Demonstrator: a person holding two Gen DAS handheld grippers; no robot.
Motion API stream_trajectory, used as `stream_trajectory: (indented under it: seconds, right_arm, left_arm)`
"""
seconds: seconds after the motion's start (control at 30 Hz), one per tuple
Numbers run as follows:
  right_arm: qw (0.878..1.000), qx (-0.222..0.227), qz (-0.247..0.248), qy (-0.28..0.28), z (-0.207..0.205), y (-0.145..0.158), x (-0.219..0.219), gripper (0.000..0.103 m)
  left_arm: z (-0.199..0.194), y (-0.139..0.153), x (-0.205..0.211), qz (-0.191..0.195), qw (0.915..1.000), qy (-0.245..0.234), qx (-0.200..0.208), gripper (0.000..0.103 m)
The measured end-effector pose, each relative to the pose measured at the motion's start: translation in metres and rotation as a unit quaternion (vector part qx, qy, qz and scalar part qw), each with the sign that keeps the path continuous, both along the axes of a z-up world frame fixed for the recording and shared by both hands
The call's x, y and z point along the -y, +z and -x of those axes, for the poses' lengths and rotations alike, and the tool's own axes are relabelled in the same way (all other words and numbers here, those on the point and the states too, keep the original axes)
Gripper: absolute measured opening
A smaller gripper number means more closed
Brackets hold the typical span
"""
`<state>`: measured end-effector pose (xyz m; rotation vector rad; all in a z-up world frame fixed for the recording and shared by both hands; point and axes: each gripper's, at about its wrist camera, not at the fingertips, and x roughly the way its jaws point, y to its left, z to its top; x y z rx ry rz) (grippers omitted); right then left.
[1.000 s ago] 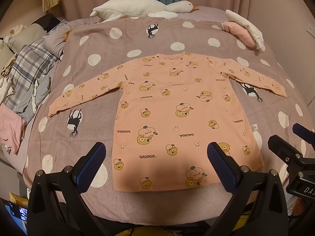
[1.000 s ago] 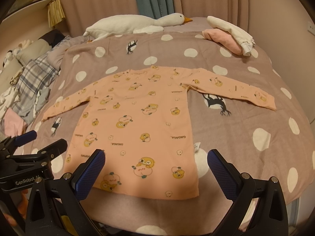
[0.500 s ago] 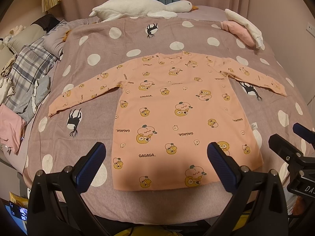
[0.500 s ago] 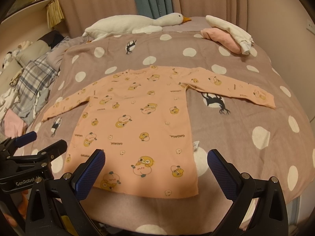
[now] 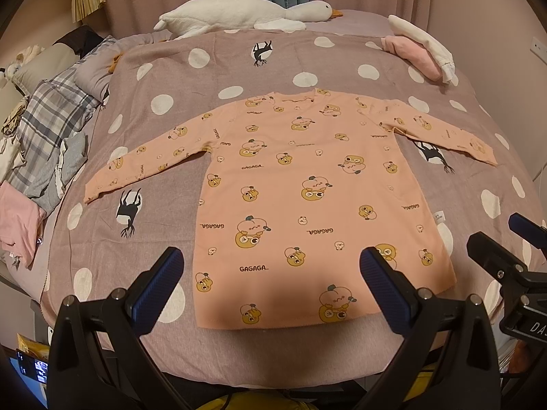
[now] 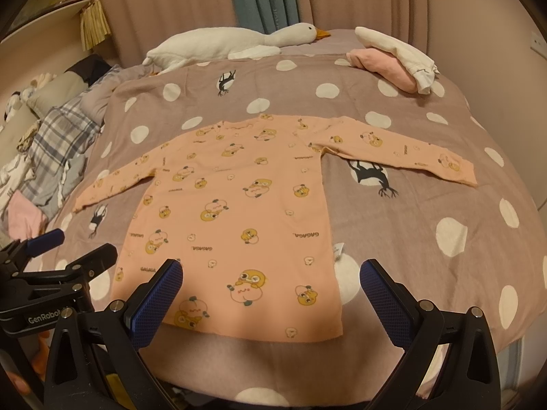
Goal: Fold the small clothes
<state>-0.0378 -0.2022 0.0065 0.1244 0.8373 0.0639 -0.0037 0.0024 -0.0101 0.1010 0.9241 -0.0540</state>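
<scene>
Left tool (image 5: pixel 270 287): jaws spread wide, nothing between them, held above the near edge of the bed.
Right tool (image 6: pixel 270 294): jaws likewise wide apart and empty, just beside the left tool.
Shirt (image 5: pixel 307 198): peach long-sleeved top with a cartoon print, lying flat straight ahead of both tools, hem nearest, neckline farthest, both sleeves stretched out to the sides.
Bed cover (image 5: pixel 212 78): mauve with white dots and black animal figures; it lies under the shirt.
Goose plush (image 5: pixel 239 17): white, lying across the far end of the bed, well beyond the shirt.
Folded clothes (image 5: pixel 420 51): a pink and a white piece stacked far ahead to the right, apart from the shirt.
Plaid pile (image 5: pixel 48 130): checked fabric and loose garments heaped off to the left.
Path: no object lies between either tool and the hem.
</scene>
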Motion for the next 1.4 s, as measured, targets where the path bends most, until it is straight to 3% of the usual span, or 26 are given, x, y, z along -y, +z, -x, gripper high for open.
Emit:
stream_trajectory:
  seconds: [0.47, 0.63, 0.87, 0.93, 1.07, 1.23, 1.33, 1.4]
  right_arm:
    - [1.000, -0.003, -0.006, -0.001, 0.001, 0.000, 0.004, 0.102]
    - [0.997, -0.027, -0.077, -0.008, -0.011, -0.019, 0.028, 0.102]
    - [0.991, -0.042, -0.118, -0.046, -0.025, -0.045, 0.058, 0.103]
    - [0.987, -0.034, -0.147, -0.052, -0.031, -0.048, 0.074, 0.102]
    - [0.979, -0.008, -0.182, -0.093, -0.044, -0.051, 0.117, 0.102]
    - [0.955, 0.014, -0.238, -0.178, -0.063, -0.063, 0.188, 0.102]
    - [0.937, 0.029, -0.270, -0.221, -0.073, -0.073, 0.227, 0.102]
    - [0.923, 0.030, -0.295, -0.246, -0.081, -0.082, 0.249, 0.095]
  left_arm:
    - [-0.003, -0.007, 0.002, 0.009, 0.9999, -0.001, -0.006, 0.103]
    - [-0.022, -0.039, -0.010, 0.059, 0.9964, 0.021, -0.058, 0.103]
    - [-0.039, -0.058, -0.014, 0.140, 0.9844, 0.014, -0.106, 0.103]
    - [-0.043, -0.059, -0.018, 0.191, 0.9762, 0.004, -0.102, 0.103]
    - [-0.057, -0.051, -0.018, 0.257, 0.9632, -0.019, -0.075, 0.103]
    - [-0.086, -0.041, -0.011, 0.306, 0.9497, -0.047, -0.051, 0.103]
    - [-0.108, -0.046, -0.005, 0.313, 0.9458, -0.047, -0.072, 0.103]
    - [-0.119, -0.050, -0.003, 0.314, 0.9445, -0.044, -0.085, 0.103]
